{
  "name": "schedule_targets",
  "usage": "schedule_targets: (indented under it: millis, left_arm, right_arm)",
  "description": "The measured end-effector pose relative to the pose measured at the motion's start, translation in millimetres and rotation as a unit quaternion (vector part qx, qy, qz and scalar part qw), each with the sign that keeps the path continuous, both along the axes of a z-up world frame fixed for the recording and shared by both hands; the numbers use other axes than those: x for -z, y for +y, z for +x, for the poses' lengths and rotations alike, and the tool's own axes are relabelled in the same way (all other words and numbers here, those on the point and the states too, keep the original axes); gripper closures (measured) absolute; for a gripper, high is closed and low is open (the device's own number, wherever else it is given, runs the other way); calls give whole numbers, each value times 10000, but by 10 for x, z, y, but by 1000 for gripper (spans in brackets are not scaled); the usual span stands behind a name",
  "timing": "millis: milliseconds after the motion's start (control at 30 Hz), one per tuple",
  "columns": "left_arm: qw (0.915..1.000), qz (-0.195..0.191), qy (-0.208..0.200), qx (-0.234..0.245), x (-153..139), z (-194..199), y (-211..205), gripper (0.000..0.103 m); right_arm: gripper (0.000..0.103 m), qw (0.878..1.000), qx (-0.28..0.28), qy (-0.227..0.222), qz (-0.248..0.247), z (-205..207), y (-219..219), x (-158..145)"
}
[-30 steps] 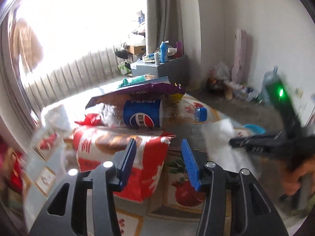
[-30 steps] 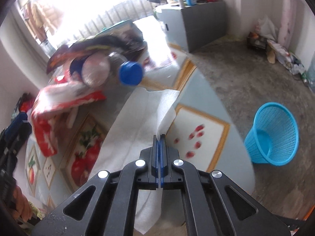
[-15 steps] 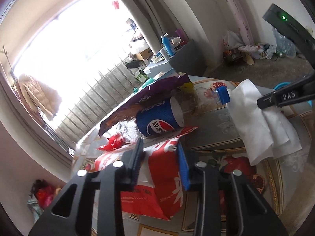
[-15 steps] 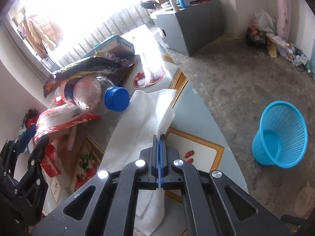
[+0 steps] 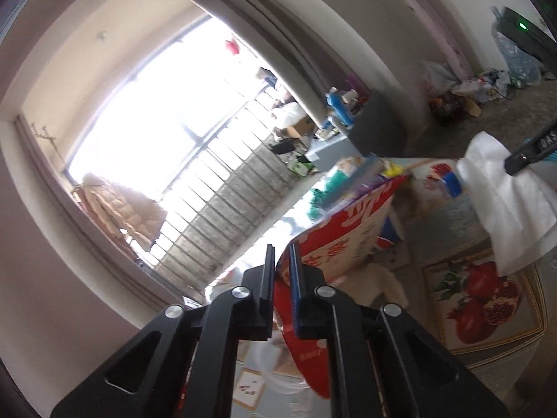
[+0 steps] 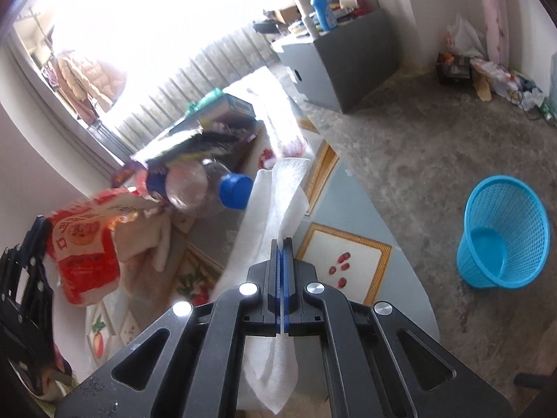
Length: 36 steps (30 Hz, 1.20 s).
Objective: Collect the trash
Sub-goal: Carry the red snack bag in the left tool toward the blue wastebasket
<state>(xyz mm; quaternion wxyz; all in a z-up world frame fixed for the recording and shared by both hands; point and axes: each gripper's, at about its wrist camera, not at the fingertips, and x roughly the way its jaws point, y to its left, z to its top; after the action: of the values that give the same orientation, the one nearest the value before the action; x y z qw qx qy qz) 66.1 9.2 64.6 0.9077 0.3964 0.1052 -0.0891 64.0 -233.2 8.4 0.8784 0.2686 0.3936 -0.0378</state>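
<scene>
**Both grippers loaded, bin still empty**

The left gripper (image 5: 280, 254), jaws just closing, pinched a crinkly red snack bag (image 5: 351, 237). The right gripper (image 6: 282, 244) clamped a white paper towel (image 6: 289, 188). The blue mesh plastic wastebasket (image 6: 501, 237) held nothing; a clear blue-capped bottle (image 6: 209, 191) remained on the table.

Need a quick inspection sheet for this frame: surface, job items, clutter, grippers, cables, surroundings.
Surface: table under a fruit-print cloth.
Job's things: red snack bag lifted; white paper towel lifted; Pepsi bottle lying on its side under a purple wrapper; blue waste basket on the floor, nothing seen inside.
Clutter: beige cloth beside the bag.
Grippers: left gripper has just closed, shut on the red snack bag; right gripper shut on the paper towel.
Cables: tangle by the far wall.
Surroundings: grey cabinet, barred window.
</scene>
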Motion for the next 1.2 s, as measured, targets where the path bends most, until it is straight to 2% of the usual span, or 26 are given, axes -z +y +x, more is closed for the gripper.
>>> schedule_targets:
  millis: [167, 267, 300, 367, 400, 467, 500, 567, 667, 733, 800, 967, 1100, 1167, 1200]
  left_arm:
    - [9984, -445, -300, -176, -420, -115, 221, 100]
    - [9948, -1012, -93, -114, -687, -220, 346, 100]
    - [9915, -1294, 122, -33, -783, -245, 388, 100]
    - [9800, -1878, 634, 169, -922, -270, 455, 100]
    - [9665, -2316, 1041, 363, -1009, -271, 493, 100]
    - [9482, -2744, 1504, 552, -1077, -250, 475, 101]
    - [9354, -2966, 1802, 673, -1110, -226, 418, 101]
    - [9221, -3134, 2107, 838, -1124, -192, 267, 101]
    - [9102, -3156, 2435, 1126, -1126, -112, -163, 101]
    - [8990, -3152, 2727, 1342, -1070, -24, -541, 101]
    - [8914, -3093, 2951, 1503, -985, 67, -949, 101]
    - [8901, -2602, 3307, 1749, -655, 303, -2064, 101]
    - [8892, -2037, 3639, 1881, -215, 433, -3029, 100]
    - [8855, -1802, 3853, 1872, 39, 520, -3468, 100]
    - [8790, -1660, 4073, 1840, 222, 568, -3758, 100]
  right_arm:
    - [103, 9997, 40, -254, 23, -170, 31, -152]
    - [103, 9991, 63, -419, 21, -282, 33, -246]
    - [103, 9988, 72, -474, 15, -317, 30, -274]
    - [103, 9981, 106, -603, -8, -401, 2, -342]
    - [103, 9976, 141, -673, -22, -451, -22, -380]
    - [103, 9967, 228, -774, -62, -533, -80, -433]
    - [103, 9962, 287, -823, -81, -583, -122, -457]
    - [103, 9946, 467, -923, -92, -698, -248, -505]
    - [103, 9908, 857, -1036, -135, -913, -492, -549]
    - [103, 9876, 1163, -1042, -165, -1043, -672, -535]
    - [103, 9839, 1472, -996, -184, -1165, -867, -499]
    - [103, 9704, 2323, -633, -197, -1478, -1392, -303]
    - [103, 9614, 2714, -381, -242, -1554, -1734, -78]
    - [103, 9577, 2860, -238, -189, -1500, -1921, 73]
    - [103, 9563, 2914, -196, -141, -1466, -2012, 140]
